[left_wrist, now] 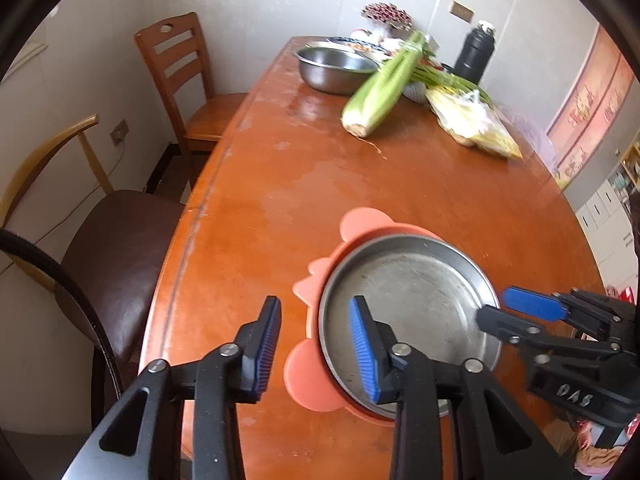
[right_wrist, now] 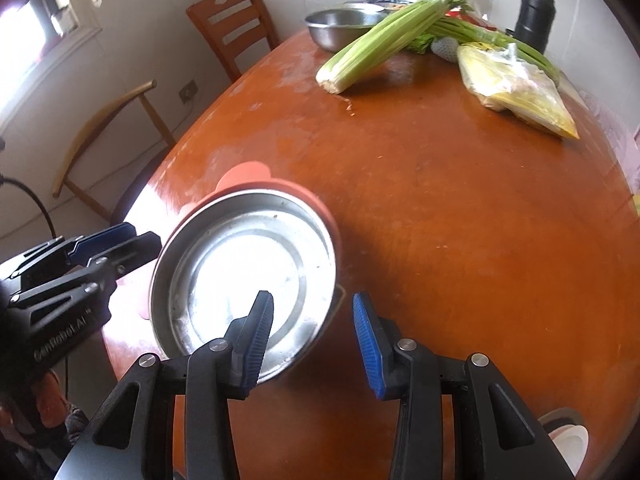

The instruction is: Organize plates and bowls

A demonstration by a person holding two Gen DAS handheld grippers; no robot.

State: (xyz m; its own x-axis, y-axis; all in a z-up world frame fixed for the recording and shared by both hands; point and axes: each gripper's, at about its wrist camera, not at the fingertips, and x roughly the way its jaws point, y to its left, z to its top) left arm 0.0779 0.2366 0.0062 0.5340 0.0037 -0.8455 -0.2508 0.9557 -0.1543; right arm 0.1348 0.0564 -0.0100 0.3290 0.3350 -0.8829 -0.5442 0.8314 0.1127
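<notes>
One wide wooden table (left_wrist: 280, 200) filled both views. Near its front edge lay a pink dish (left_wrist: 360, 220) with rounded tabs, and a steel plate (left_wrist: 408, 292) sat nested inside it. The left gripper (left_wrist: 316, 344) straddled the plate's left rim, fingers spread and clear of the metal, gripping nothing. The right gripper (right_wrist: 314, 340) likewise stood released over the opposite rim, one pad above the plate's inside and the other outside.
</notes>
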